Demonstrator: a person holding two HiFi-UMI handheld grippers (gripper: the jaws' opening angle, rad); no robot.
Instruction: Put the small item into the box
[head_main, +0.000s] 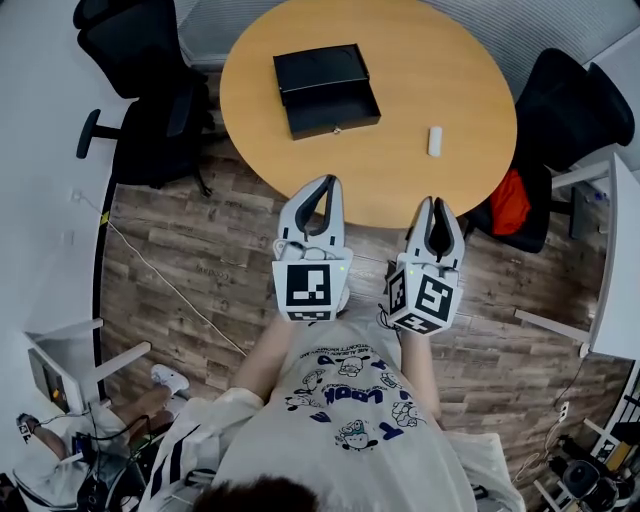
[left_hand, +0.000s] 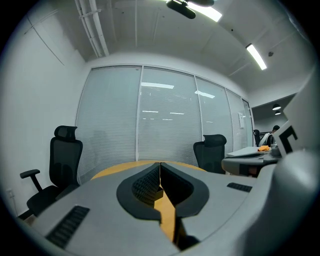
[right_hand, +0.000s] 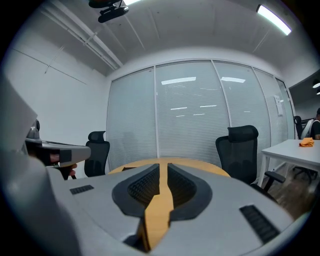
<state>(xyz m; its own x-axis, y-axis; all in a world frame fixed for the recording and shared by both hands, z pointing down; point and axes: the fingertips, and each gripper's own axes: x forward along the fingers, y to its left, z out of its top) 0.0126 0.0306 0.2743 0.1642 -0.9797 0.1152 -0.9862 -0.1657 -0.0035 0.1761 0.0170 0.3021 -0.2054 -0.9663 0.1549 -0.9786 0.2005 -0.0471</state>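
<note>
At the far left a black office chair (head_main: 150, 100) stands against the round wooden table (head_main: 400, 60). On the table's left half lies the black box (head_main: 333, 108), its lid folded back and the inside bare. Nearer the person, the left gripper (head_main: 327, 184) hangs over the table's near edge, pointing across the top. Its jaws are pressed together with nothing between them. Just beside it the right gripper (head_main: 440, 204) is held the same way – clenched on nothing, tips over the rim. Beyond it the small item (head_main: 435, 141), a white oblong, rests on the table's right half, well apart from the box. Another black chair (head_main: 565, 110) stands at the right, with something red (head_main: 511, 203) on it.
</note>
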